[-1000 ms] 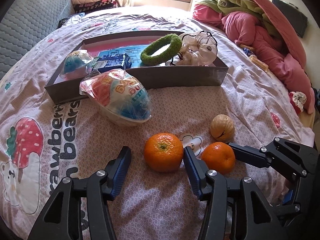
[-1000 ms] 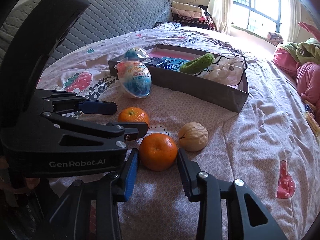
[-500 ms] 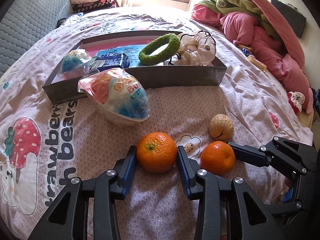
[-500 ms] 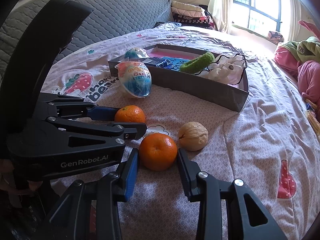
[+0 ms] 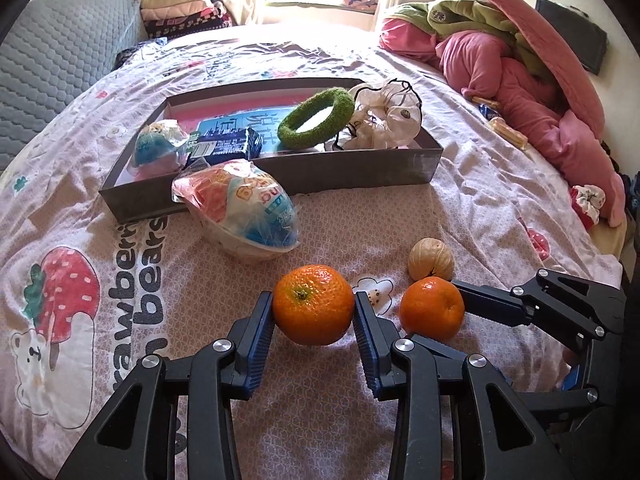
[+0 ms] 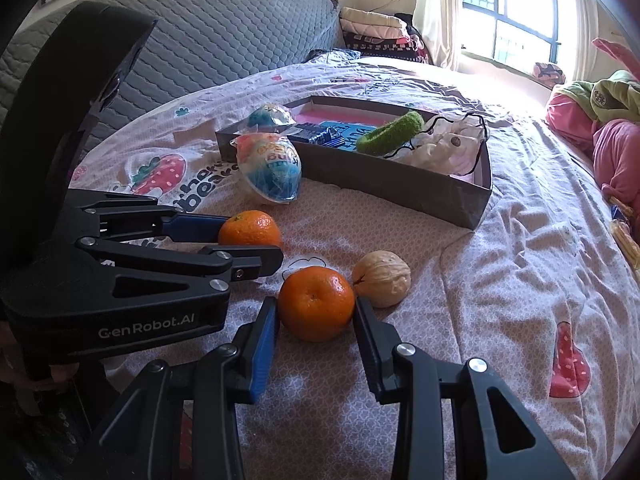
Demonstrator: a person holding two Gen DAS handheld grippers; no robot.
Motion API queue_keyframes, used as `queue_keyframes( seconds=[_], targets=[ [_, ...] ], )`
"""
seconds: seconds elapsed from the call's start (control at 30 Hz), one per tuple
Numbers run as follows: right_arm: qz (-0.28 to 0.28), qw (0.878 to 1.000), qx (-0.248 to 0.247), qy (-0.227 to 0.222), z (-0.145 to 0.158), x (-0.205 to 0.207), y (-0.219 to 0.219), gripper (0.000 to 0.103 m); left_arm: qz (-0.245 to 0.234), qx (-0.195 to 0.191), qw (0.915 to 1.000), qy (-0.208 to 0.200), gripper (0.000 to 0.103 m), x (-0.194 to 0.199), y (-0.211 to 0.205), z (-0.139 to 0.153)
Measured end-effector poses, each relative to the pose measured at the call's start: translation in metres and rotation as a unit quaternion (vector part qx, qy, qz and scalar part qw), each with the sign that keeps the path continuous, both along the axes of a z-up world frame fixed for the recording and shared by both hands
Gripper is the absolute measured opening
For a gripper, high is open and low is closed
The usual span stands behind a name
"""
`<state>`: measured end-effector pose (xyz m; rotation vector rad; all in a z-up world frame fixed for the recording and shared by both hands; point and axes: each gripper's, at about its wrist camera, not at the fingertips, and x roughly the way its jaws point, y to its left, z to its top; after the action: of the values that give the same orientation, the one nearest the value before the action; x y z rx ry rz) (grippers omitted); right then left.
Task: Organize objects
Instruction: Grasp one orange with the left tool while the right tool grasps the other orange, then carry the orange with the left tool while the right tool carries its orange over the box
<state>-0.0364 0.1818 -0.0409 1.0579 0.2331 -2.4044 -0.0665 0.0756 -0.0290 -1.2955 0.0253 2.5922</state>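
We judge both tangerines light, soft-skinned, round, prone to roll. Left gripper (image 5: 313, 307) clamps left tangerine (image 5: 313, 305) at widest girth; right gripper (image 6: 315, 307) pinches right tangerine (image 6: 316, 303) likewise. Gentle squeeze.

Printed bedsheet (image 5: 472, 200), grey tray (image 5: 360, 168), two tangerines (image 5: 313, 304), perhaps walnut (image 5: 431, 264), wrapped egg toy (image 5: 240, 208)

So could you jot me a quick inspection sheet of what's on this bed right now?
Surface: bedspread printed with strawberries, wrinkled.
Job's things: two tangerines, left one and right one; walnut; wrapped toy egg leaning on grey box.
Clutter: in the box, green ring, blue packet, smaller egg, clear bag.
Tongs: left tongs shut on left tangerine; right tongs shut on right tangerine.
Cables: nothing seen.
Surroundings: pink bedding, window.
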Motion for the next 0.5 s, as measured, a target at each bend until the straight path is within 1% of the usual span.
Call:
queue_keyframes(
  seconds=[0.17, 0.3, 0.5],
  targets=[
    [-0.002, 1.0, -0.012, 0.002, 0.004, -0.001, 0.003, 0.038, -0.001, 0.0, 0.9999, 0.01, 0.04, 0.003, 0.0, 0.008],
    [-0.002, 1.0, -0.025, 0.014, 0.009, 0.0, 0.006, 0.038, -0.001, 0.001, 0.9999, 0.016, 0.04, 0.005, -0.003, 0.014],
    [-0.016, 0.999, -0.042, 0.031, 0.021, -0.003, 0.014, 0.038, 0.006, 0.004, 0.9993, 0.038, 0.04, 0.004, -0.01, 0.029]
  ],
)
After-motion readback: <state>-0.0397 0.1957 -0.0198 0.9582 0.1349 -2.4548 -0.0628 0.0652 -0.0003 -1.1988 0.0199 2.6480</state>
